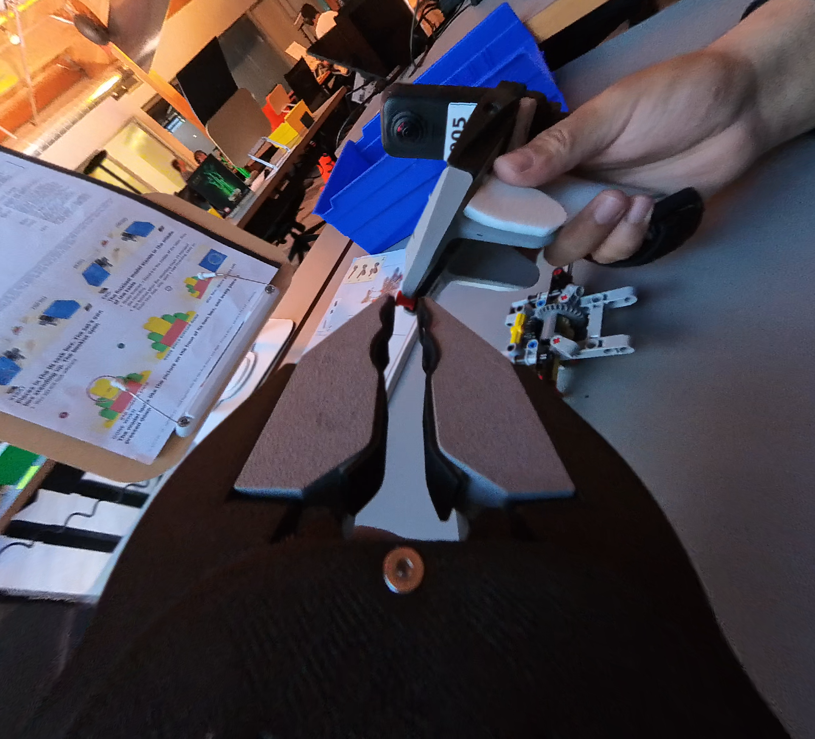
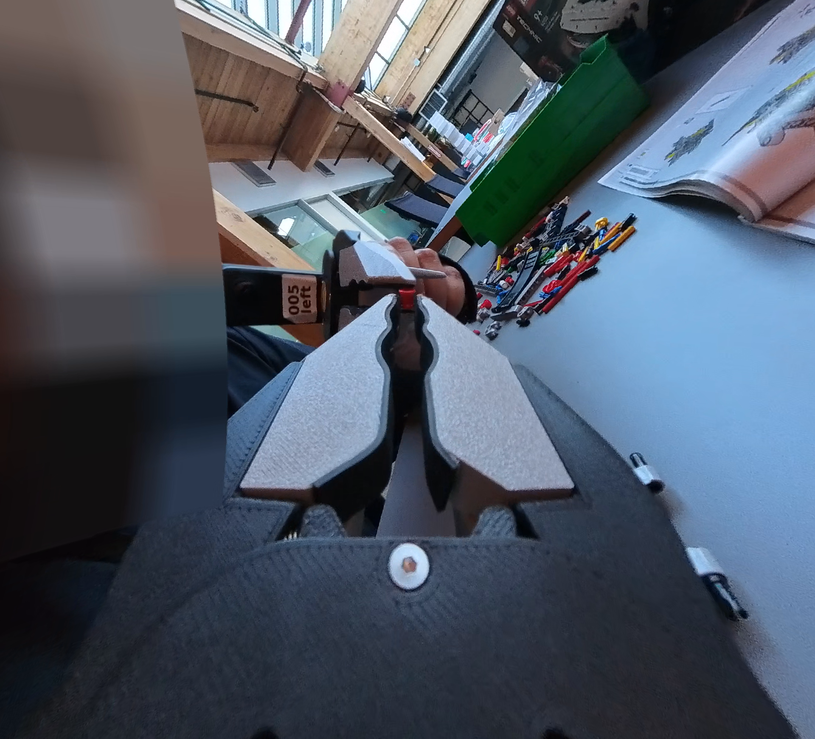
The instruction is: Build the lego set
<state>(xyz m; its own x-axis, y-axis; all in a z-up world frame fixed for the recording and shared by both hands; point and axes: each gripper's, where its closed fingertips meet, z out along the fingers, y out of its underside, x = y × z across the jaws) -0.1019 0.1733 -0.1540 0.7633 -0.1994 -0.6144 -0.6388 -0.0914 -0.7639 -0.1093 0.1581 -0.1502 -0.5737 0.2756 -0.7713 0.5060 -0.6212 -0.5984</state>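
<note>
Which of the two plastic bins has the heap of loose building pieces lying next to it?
The green bin, in the right wrist view: the coloured pieces lie on the table close before it. No heap shows by the blue bin.

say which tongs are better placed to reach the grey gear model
Probably right: the grey gear model lies just below the right hand, off to the left tongs' side; both meet at a red piece.

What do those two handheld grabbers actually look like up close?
Each gripper has two broad wedge-shaped fingers with grainy flat faces, wavy black rubber inner edges, and a dark ribbed base with one round screw. Seen from outside, the right one carries a black camera, a white tag and a pale handle.
</note>
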